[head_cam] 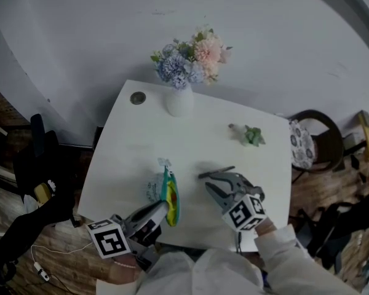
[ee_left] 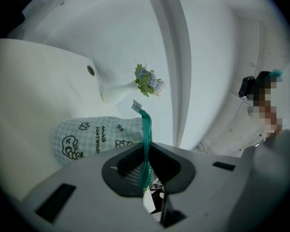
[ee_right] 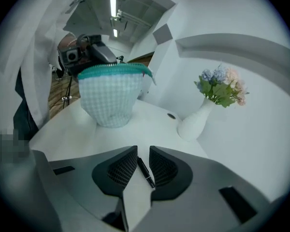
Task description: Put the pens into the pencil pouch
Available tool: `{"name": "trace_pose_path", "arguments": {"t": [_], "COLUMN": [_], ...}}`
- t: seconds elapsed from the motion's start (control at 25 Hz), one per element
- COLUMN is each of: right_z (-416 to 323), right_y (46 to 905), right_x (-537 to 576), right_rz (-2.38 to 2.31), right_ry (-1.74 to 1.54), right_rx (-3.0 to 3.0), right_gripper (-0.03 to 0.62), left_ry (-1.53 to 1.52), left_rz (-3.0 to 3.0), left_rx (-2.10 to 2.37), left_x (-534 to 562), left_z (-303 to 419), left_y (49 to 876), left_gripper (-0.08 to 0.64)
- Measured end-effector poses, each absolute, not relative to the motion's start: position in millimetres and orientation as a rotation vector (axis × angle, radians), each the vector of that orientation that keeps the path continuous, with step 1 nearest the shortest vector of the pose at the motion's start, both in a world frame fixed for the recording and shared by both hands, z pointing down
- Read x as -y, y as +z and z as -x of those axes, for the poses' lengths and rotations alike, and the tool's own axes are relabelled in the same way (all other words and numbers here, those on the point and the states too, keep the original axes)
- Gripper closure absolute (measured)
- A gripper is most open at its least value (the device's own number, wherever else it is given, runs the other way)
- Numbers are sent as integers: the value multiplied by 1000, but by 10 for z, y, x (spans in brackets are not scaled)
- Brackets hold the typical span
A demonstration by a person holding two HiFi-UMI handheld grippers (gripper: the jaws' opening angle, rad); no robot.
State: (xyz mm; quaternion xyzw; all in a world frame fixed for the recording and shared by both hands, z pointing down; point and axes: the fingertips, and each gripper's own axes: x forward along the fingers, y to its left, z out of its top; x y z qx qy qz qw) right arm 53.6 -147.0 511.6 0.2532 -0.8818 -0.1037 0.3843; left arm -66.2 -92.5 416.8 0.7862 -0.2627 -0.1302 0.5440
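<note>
A pale checked pencil pouch [head_cam: 168,194] with a green zipper edge stands near the front edge of the white table [head_cam: 141,141]. My left gripper [head_cam: 162,208] is shut on that zipper edge [ee_left: 145,129], and the pouch's printed side [ee_left: 87,134] hangs to the left of the jaws. In the right gripper view the pouch [ee_right: 111,98] shows ahead with its mouth up. A black pen [head_cam: 216,173] lies on the table to the pouch's right. My right gripper [head_cam: 210,187] points down over it, open [ee_right: 143,149]; the pen [ee_right: 145,172] lies in the gap, and the pads do not press it.
A white vase of flowers [head_cam: 179,100] stands at the table's far side, with a round cable hole [head_cam: 138,98] to its left. A small green sprig [head_cam: 252,135] lies at the far right. A chair [head_cam: 313,141] stands beyond the right edge.
</note>
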Motion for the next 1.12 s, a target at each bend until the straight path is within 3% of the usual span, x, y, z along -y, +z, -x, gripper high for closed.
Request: {"name": "trace_pose_path", "arguments": {"t": [1.12], "right_z": [-667], "right_y": [5767], "right_x": [1716], "right_rz": [-364], "right_ry": [-159], "right_rx": [2111], "right_gripper": [537], "left_ry": [-333], "left_rz": [-1819], "left_rx": [669], "left_x": [992], "left_z": [639], "left_y": [4188], "left_gripper": [525]}}
